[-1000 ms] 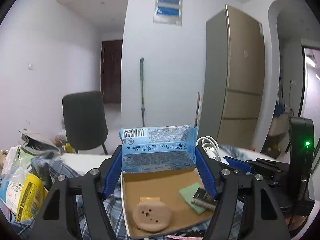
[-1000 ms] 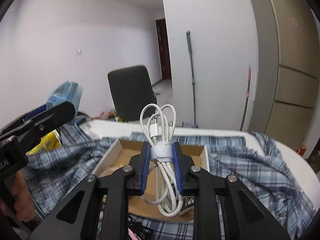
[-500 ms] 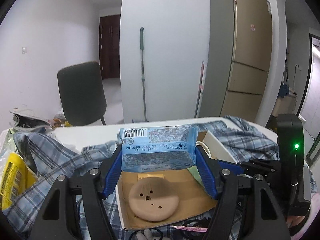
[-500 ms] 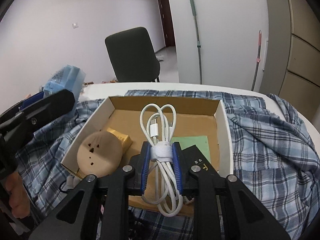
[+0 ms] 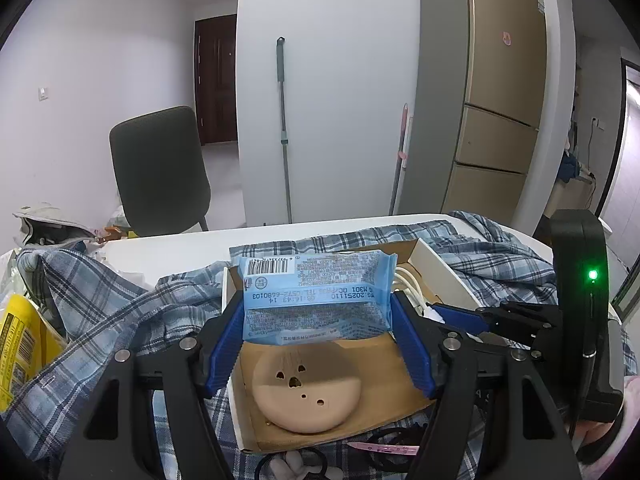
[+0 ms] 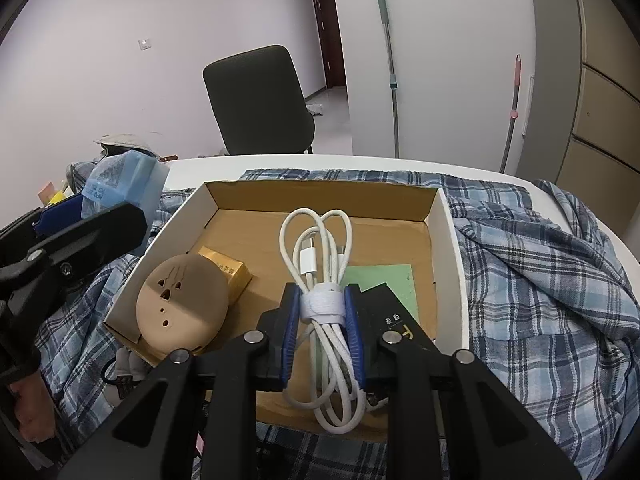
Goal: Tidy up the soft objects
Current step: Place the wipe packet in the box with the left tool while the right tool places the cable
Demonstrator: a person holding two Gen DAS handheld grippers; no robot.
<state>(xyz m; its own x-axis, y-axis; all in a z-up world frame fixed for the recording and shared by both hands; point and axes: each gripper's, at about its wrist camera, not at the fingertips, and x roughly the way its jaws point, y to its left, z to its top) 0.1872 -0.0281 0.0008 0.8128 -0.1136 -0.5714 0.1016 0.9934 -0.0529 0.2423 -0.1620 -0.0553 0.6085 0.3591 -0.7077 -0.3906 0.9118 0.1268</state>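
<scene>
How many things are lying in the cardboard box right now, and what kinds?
Round tan pad: 1
Small gold box: 1
Green card: 1
Black packet: 1
Total lying in the cardboard box: 4

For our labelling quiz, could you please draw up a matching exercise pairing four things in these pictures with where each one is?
Things:
1. blue packet
2. white cable
3. tan round pad
4. plaid shirt

Places:
A. lying in the cardboard box, partly over a small gold box
B. spread on the table around the box
C. gripped in the left claw
D. gripped at its strap in the right claw

Pairs: 1-C, 2-D, 3-A, 4-B
</scene>
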